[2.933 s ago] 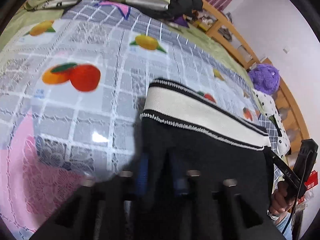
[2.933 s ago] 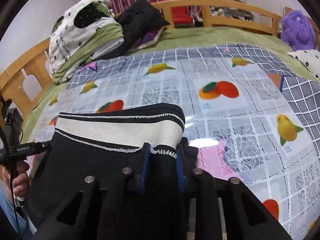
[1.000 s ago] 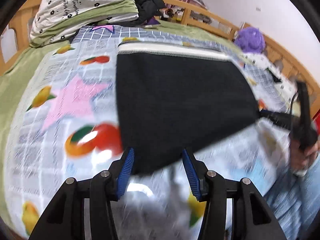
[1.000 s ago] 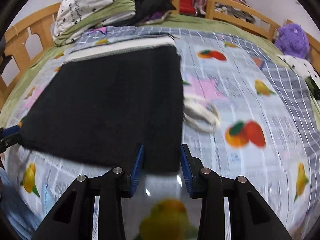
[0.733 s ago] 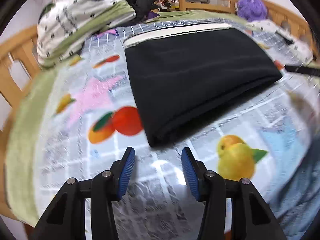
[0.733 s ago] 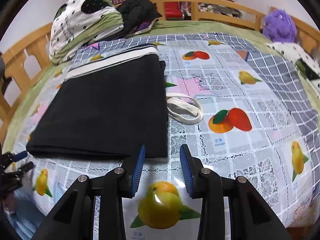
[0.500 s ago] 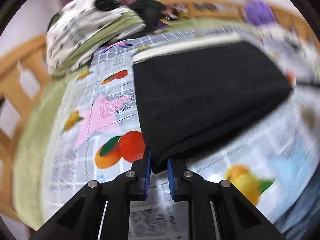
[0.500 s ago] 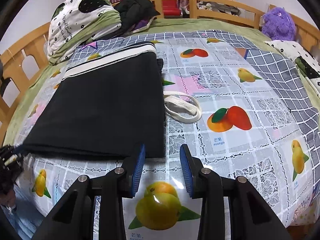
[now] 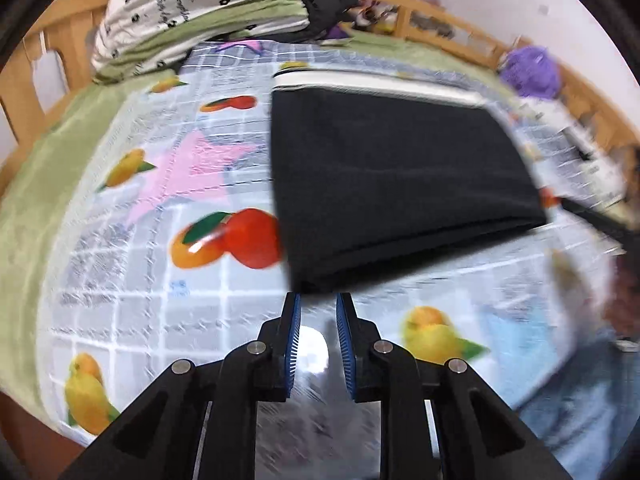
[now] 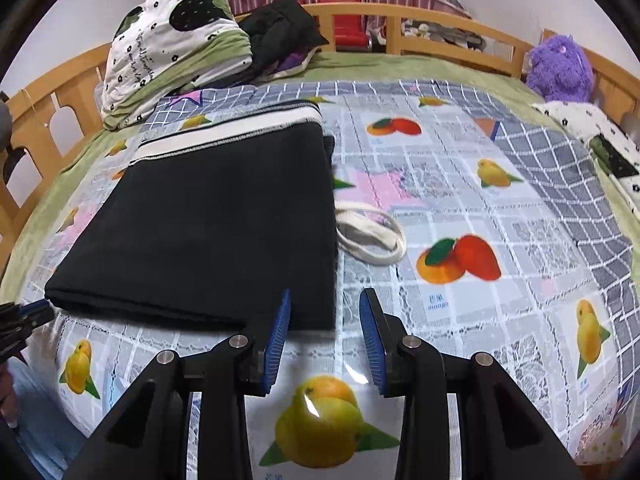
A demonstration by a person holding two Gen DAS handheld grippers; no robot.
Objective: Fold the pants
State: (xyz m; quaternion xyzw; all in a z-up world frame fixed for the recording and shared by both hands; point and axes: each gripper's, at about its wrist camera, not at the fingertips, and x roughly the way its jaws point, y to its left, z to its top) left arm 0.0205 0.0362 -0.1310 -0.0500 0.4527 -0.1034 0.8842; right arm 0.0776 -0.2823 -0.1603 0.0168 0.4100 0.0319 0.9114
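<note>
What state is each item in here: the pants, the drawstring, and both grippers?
Pants: folded, lying flat on the cloth.
Drawstring: loose, looped beside the pants.
Left gripper: jaws opening, nothing between them.
Right gripper: open, empty, at the pants' near corner.

Motion blur smeared the left wrist view, worst at its right edge, where the right hand-held gripper was only a dark streak. The pants hid the bed cover beneath them.
</note>
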